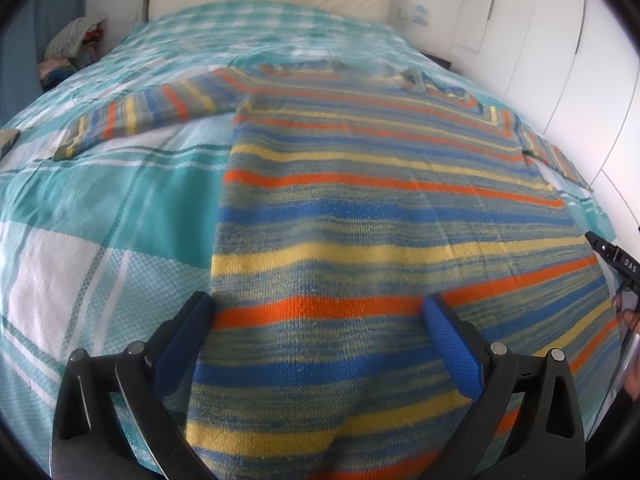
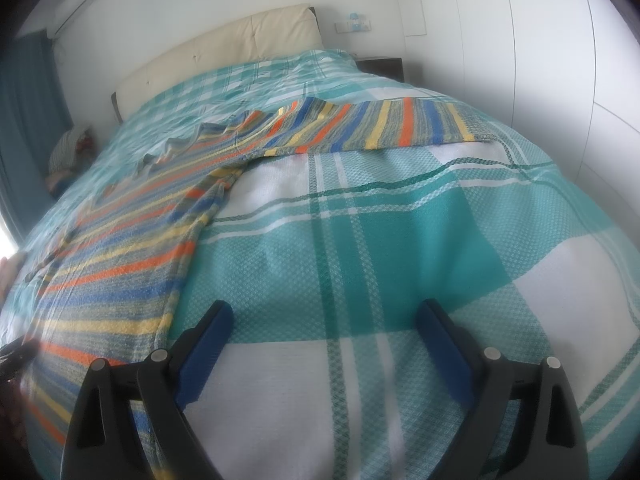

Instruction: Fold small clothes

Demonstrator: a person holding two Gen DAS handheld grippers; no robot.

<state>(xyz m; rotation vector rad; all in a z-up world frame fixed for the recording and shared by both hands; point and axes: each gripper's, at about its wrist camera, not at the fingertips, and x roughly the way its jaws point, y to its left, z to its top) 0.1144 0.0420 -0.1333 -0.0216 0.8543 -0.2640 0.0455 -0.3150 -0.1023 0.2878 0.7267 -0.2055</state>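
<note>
Striped knit sweater lies flat on our teal plaid bedspread, sleeves spread. Our left gripper hovers wide open over its hem; our right gripper, equally wide, holds nothing beside it.

Soft, even daylight fills both views, brightest on the white wardrobe doors and wall, which wash out toward glare, with only faint shadows under the striped sweater. Both pictures are slightly hazy and smeared, the far bed softer than the near weave. Fisheye distortion bulges the bed into a dome, and black vignetting rims the corners.
</note>
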